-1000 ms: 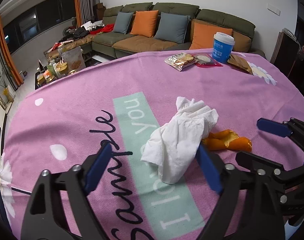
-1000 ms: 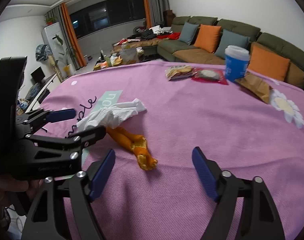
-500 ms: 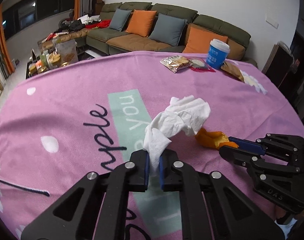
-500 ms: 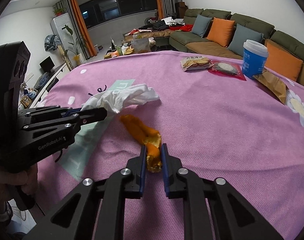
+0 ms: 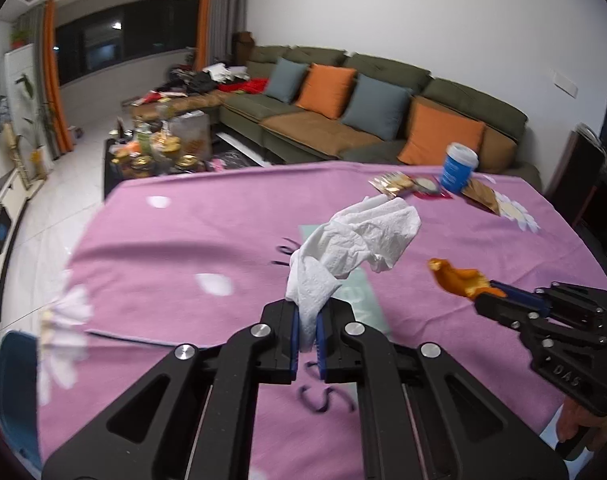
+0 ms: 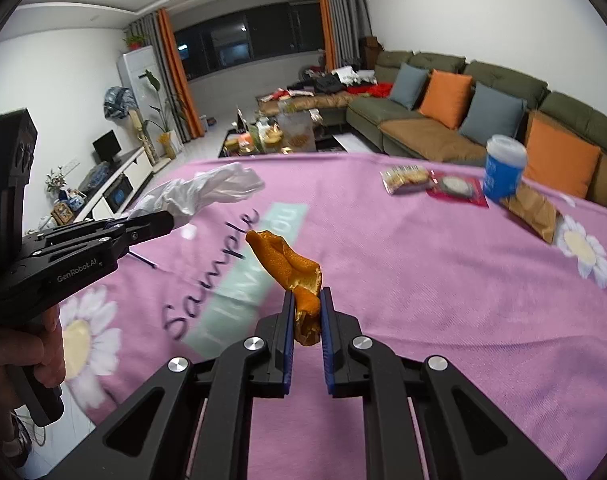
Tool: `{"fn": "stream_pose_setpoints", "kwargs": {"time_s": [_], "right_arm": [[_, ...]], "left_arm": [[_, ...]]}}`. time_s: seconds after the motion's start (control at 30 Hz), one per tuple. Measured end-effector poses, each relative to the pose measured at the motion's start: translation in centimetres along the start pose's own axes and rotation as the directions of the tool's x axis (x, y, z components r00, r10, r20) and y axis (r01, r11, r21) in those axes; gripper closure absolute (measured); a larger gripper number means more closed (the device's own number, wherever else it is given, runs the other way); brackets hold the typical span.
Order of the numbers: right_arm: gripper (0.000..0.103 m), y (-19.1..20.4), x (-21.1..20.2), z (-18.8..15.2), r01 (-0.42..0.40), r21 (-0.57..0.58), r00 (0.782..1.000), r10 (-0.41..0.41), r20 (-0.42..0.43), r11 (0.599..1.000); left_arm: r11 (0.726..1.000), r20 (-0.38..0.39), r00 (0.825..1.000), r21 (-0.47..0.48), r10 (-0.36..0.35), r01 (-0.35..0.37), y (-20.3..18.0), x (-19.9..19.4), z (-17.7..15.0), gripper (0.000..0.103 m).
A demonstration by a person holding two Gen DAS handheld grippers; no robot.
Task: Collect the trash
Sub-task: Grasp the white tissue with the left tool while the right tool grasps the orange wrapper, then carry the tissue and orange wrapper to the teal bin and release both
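Taking the paper cup (image 6: 504, 174) as landmark: a flat sachet (image 6: 457, 190) lies just left of it on the tablecloth (image 6: 443, 300), a biscuit packet (image 6: 406, 178) further left, a paper bag (image 6: 533, 210) right of it (touching its base), the sofa (image 6: 483, 120) behind.

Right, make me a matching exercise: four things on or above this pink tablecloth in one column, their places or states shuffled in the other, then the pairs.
Things:
1. white tissue
2. orange peel
3. blue cup
4. biscuit packet

Places or states:
A. standing upright at the far side of the cloth
B. clamped in the right gripper
C. lying flat on the cloth
D. clamped in the left gripper

Pairs: 1-D, 2-B, 3-A, 4-C
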State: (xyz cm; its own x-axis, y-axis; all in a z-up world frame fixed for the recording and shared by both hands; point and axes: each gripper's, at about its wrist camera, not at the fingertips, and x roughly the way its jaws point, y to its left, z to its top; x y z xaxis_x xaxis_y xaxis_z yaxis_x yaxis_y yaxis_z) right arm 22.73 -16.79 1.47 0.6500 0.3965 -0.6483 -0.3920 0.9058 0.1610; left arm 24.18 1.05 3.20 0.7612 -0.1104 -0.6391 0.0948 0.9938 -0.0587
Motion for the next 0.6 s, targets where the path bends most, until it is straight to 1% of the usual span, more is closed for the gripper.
{"fn": "stream_pose_setpoints", "kwargs": {"time_s": [0.13, 0.3, 0.43, 0.47, 0.6], "right_arm": [[0.093, 2.1, -1.5, 0.4, -0.024, -0.028, 0.999, 0.025, 0.037, 0.999], [0.093, 5.4, -2.7, 0.7, -0.062, -0.074, 0.996, 0.067, 0.067, 0.995], [0.093, 8.4, -3.1, 0.9, -0.106, -0.115, 0.990, 0.115, 0.077, 0.988], [0.093, 9.0, -3.2, 0.9, -0.113, -0.123, 0.989, 0.123, 0.079, 0.986], [0.093, 12.4, -3.4, 1.3, -0.163, -0.170, 0.981, 0.178, 0.082, 0.972]], "left_arm": [[0.998, 0.038, 0.998, -0.030, 0.058, -0.056, 2.4, -3.3, -0.6, 0.096], [0.989, 0.070, 0.989, -0.074, 0.133, -0.128, 5.8, -7.4, -2.3, 0.096], [0.975, 0.081, 0.976, -0.113, 0.200, -0.190, 8.4, -10.2, -4.0, 0.096], [0.973, 0.082, 0.975, -0.123, 0.208, -0.197, 9.0, -10.8, -4.3, 0.096], [0.953, 0.085, 0.959, -0.168, 0.269, -0.252, 11.5, -13.2, -5.8, 0.096]]}}
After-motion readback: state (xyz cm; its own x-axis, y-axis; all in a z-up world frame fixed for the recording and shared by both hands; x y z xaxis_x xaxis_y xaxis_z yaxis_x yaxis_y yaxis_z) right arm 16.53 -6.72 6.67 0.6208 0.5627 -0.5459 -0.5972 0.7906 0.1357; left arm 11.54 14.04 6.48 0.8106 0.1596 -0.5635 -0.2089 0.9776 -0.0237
